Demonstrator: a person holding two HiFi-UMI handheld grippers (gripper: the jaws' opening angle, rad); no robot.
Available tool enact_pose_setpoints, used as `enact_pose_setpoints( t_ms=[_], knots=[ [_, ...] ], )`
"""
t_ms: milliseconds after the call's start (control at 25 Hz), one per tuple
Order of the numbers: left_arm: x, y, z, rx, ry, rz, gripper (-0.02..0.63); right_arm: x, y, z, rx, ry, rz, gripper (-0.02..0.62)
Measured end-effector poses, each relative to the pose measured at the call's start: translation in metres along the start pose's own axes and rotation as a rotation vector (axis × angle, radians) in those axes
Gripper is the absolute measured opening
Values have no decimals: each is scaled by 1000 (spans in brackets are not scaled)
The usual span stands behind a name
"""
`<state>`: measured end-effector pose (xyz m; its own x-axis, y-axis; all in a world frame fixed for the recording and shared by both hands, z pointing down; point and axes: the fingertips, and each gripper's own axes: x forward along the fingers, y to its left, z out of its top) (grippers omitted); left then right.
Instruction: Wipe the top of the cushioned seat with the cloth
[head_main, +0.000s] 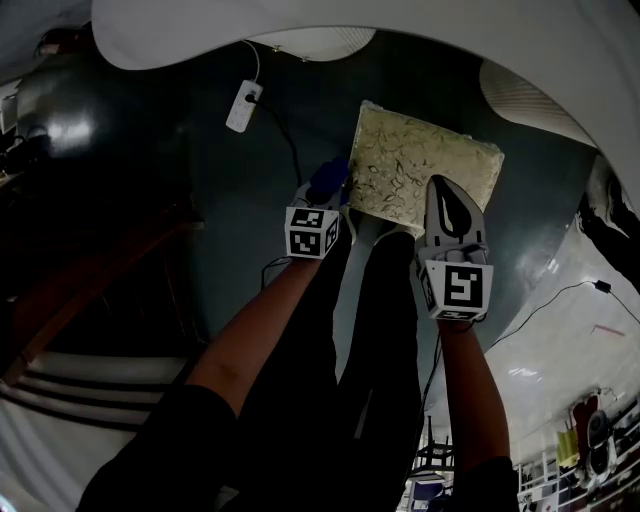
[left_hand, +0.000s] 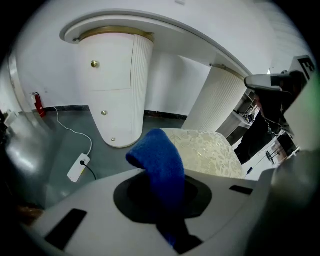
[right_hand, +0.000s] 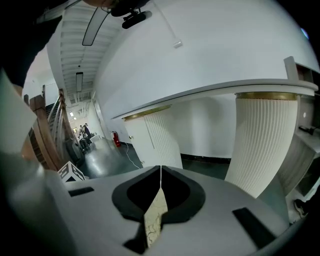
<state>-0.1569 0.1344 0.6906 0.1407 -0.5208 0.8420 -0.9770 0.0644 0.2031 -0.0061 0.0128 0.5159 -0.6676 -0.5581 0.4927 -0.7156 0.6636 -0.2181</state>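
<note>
The cushioned seat (head_main: 400, 165) has a cream, leaf-patterned top and stands on the dark floor just ahead of me. My left gripper (head_main: 326, 192) hangs at the seat's near left corner, shut on a blue cloth (head_main: 328, 178). In the left gripper view the cloth (left_hand: 159, 165) bulges up out of the left gripper (left_hand: 161, 175), with the seat (left_hand: 210, 152) right behind it. My right gripper (head_main: 450, 200) hovers over the seat's near right part. Its jaws are shut (right_hand: 160, 172), and a sliver of the seat's pattern (right_hand: 155, 222) shows through the slit between them.
A white power strip (head_main: 243, 105) with a black cable lies on the floor left of the seat, also in the left gripper view (left_hand: 78, 168). Two white fluted desk pedestals (left_hand: 117, 90) (left_hand: 216, 105) stand beyond it under a curved white top. A wooden stair rail (head_main: 80, 290) is at my left.
</note>
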Motion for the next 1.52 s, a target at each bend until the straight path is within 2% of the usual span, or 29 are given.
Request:
enact_pose_setpoints(
  t_ms=[160,360,720,960,1160,1360,1520],
  knots=[
    [12,4,-5,0,11,-7,49,2,5,-10,-3,21,-6,38],
    [24,5,-12,84,31,-28,49,-2,1,-19,19,36,-39,38],
    [45,-21,-18,164,70,-100,49,-13,-15,-37,59,33,-87,38],
    [50,-22,-17,94,67,-82,49,-23,-46,-44,83,44,-169,38],
    [49,-22,-18,84,45,-46,49,-22,-53,-36,74,20,-157,38],
    [48,-25,-21,0,30,-19,49,-24,-51,-38,70,20,-124,38],
    [46,-27,-22,-14,25,3,49,-26,-40,-39,68,24,-85,38]
  ],
)
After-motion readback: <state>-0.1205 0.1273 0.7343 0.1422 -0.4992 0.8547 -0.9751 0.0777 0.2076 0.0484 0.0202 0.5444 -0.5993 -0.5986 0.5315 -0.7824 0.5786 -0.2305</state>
